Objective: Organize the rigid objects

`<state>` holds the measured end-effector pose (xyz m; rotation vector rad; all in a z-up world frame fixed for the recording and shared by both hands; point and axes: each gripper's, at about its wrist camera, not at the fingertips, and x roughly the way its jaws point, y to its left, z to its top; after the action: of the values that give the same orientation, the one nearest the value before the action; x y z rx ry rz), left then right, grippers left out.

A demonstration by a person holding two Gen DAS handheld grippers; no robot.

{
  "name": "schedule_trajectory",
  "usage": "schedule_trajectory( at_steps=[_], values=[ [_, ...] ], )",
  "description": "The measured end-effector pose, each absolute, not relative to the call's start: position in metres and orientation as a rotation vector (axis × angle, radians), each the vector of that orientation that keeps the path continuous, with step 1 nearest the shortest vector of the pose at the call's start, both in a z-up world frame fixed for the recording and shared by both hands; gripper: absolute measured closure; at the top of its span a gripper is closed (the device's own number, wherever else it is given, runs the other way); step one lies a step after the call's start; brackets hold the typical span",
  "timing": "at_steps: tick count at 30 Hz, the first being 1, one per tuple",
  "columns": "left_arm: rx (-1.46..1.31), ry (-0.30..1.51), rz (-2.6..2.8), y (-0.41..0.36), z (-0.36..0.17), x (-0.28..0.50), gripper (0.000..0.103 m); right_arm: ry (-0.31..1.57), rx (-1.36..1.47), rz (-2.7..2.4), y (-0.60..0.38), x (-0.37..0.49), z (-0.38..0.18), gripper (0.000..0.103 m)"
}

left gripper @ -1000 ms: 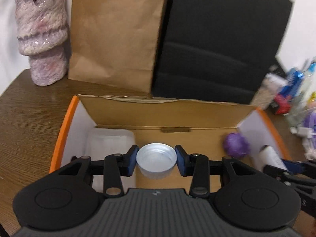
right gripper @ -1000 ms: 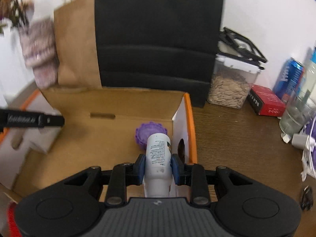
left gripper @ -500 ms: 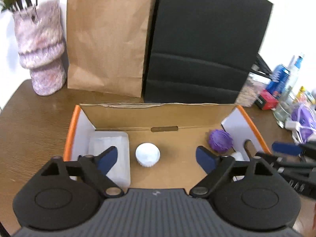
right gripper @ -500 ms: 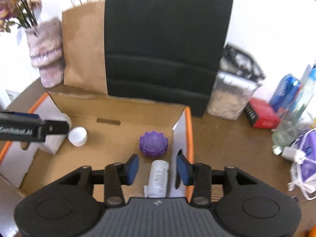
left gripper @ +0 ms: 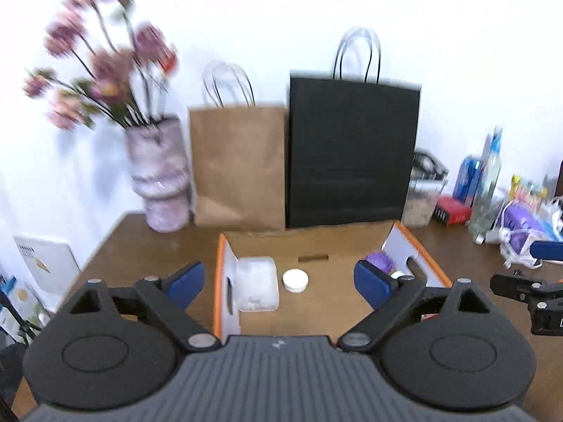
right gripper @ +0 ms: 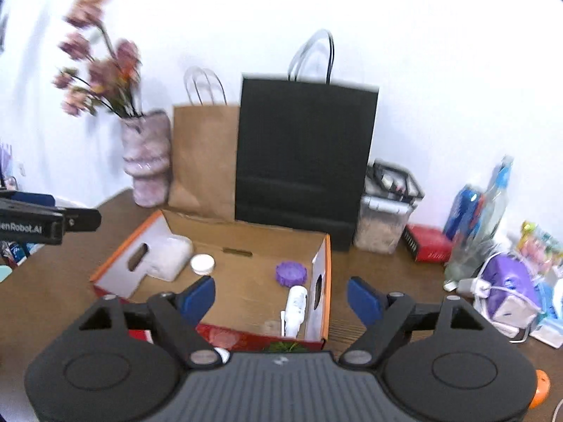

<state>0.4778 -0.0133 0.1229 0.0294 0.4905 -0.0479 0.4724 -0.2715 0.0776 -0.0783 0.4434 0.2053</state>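
A brown wooden table (right gripper: 380, 292) carries an open cardboard box (right gripper: 327, 267) with orange edges near its middle. Behind the box stand a pink vase (left gripper: 160, 176), a brown paper bag (left gripper: 239, 168) and a black paper bag (left gripper: 352, 154) (all against the wall). A clear container (right gripper: 381, 225), a red box (right gripper: 427, 246) and bottles (right gripper: 482, 218) crowd the right side.

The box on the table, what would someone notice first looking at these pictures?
Probably the open cardboard box with orange edges in the middle of the table, holding a purple lid, a white cap and a white bottle. Behind it stand a tall black bag and pink flowers.
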Motion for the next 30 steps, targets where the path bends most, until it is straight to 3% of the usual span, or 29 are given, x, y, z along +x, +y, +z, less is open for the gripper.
schedule_trajectory(
  at_steps=[2, 9, 14, 23, 30],
  values=[
    [0.014, 0.403, -0.052, -0.01, 0.127, 0.437, 0.004, 0.367, -0.066, 0.19, -0.274, 0.437, 0.077, 0.017],
    [-0.025, 0.23, -0.14, -0.008, 0.109, 0.292, 0.002, 0.204, -0.039, 0.207, -0.275, 0.317, 0.062, 0.011],
    [-0.006, 0.13, -0.148, -0.006, 0.09, 0.193, 0.0, 0.144, 0.053, 0.248, -0.271, 0.226, 0.043, 0.001],
    [0.108, 0.102, -0.055, 0.004, 0.052, 0.056, 0.0, 0.205, 0.087, 0.278, -0.247, 0.092, 0.001, 0.0],
    [0.081, 0.184, -0.069, 0.004, 0.03, 0.027, 0.0, 0.215, 0.125, 0.286, -0.248, 0.051, -0.033, 0.0]
  ],
)
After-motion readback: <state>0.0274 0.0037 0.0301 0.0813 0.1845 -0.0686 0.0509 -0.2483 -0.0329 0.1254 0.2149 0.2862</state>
